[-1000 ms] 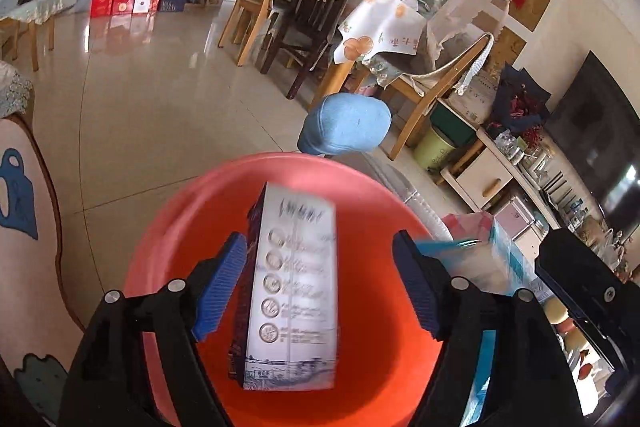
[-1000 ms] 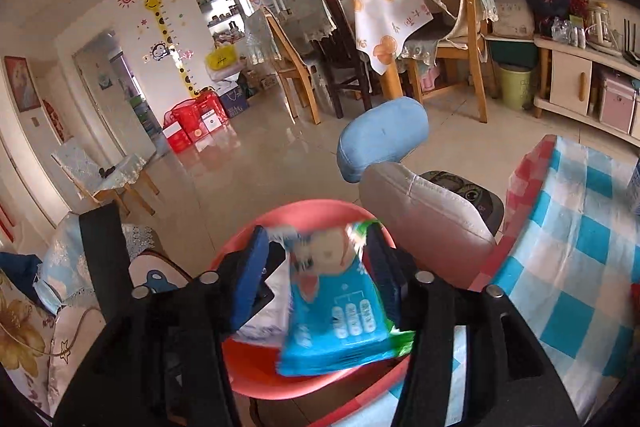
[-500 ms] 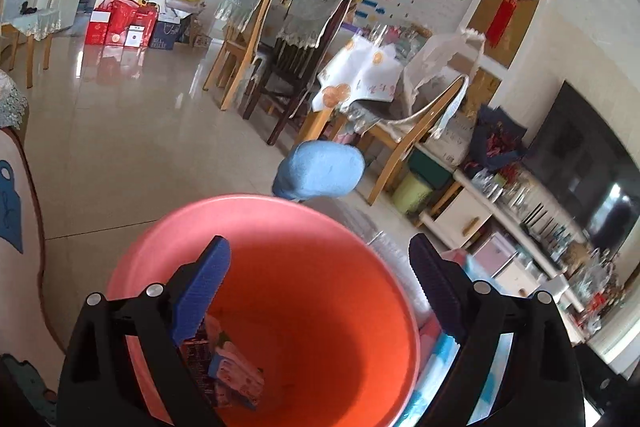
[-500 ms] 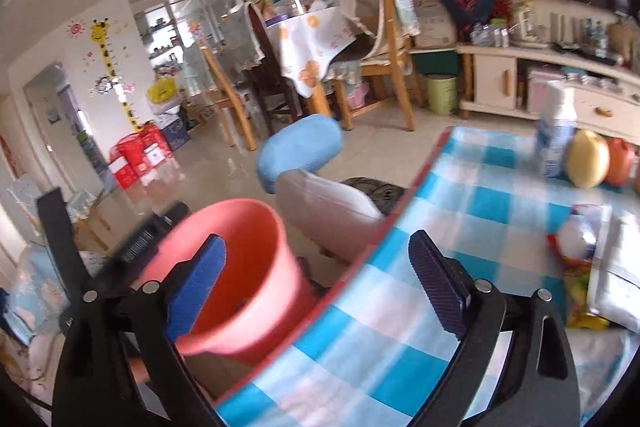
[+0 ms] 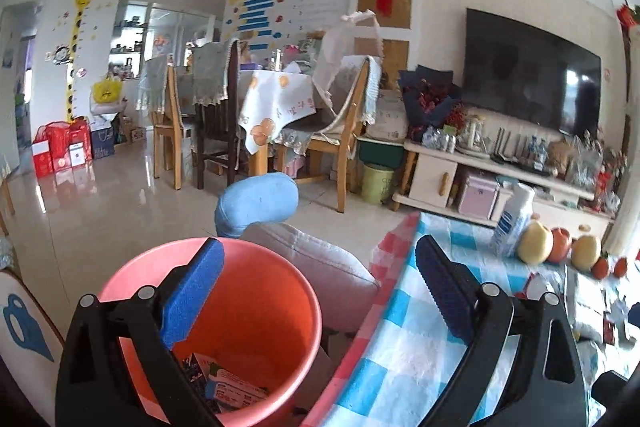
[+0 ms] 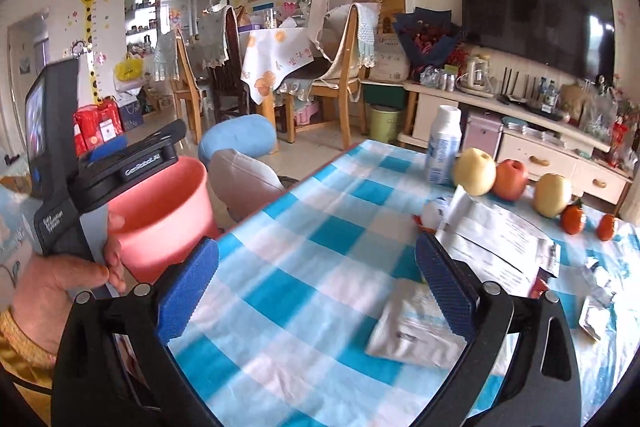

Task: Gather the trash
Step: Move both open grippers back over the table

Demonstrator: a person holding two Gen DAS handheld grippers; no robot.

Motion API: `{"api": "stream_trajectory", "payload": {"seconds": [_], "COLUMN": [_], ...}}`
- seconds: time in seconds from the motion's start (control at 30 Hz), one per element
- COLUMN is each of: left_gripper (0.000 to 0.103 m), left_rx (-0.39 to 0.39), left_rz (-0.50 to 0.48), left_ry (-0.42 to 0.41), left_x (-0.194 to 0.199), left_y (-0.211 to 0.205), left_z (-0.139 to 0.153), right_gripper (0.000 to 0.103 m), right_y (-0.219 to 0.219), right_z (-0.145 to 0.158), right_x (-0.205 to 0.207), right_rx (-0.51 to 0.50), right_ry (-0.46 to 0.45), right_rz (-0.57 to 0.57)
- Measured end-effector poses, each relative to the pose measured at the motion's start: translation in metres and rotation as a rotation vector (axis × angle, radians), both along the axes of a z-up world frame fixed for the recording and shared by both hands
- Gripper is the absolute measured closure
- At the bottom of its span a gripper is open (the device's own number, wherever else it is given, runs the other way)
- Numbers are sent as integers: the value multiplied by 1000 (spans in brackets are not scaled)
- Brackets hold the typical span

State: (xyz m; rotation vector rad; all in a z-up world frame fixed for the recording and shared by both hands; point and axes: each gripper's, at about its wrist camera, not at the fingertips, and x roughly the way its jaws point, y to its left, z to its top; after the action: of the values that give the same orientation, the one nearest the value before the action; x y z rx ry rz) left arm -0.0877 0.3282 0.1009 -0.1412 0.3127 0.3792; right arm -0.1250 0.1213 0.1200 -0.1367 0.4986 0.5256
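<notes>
Dropped cartons (image 5: 224,385) now lie in bucket (image 5: 280,291).

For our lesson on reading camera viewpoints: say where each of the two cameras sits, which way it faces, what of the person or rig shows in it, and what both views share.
Left wrist view: sits on the left gripper, faces forward and slightly down over the pink bucket with trash in it; only its own open jaws show.
Right wrist view: sits on the right gripper, faces the checked tablecloth and its white wrappers; own open jaws, plus the person's left hand.
Shared: bucket, tablecloth, white bottle, fruit, television.
</notes>
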Motion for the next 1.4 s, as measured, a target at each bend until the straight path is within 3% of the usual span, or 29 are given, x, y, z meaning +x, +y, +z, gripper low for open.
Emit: {"api": "stream_trajectory", "payload": {"seconds": [0.27, 0.5, 0.93, 1.4], "left_gripper": [8, 8, 8, 8], "left_rx": [-3, 26, 36, -51], "left_rz": [-137, -228, -339, -538], "left_ry": [85, 112, 185, 276], "left_x": [0, -5, -3, 37], "left_y": [-57, -100, -163, -225], "left_z": [-9, -11, -15, -12], "right_gripper": [4, 4, 4, 4], "right_y": [-55, -94, -170, -249], "right_z": [-8, -8, 2, 4], "right_x": [-11, -8, 8, 30], "right_rx": [20, 68, 171, 219], "right_ry": [34, 41, 96, 158], "right_rz": [-59, -109, -202, -330]}}
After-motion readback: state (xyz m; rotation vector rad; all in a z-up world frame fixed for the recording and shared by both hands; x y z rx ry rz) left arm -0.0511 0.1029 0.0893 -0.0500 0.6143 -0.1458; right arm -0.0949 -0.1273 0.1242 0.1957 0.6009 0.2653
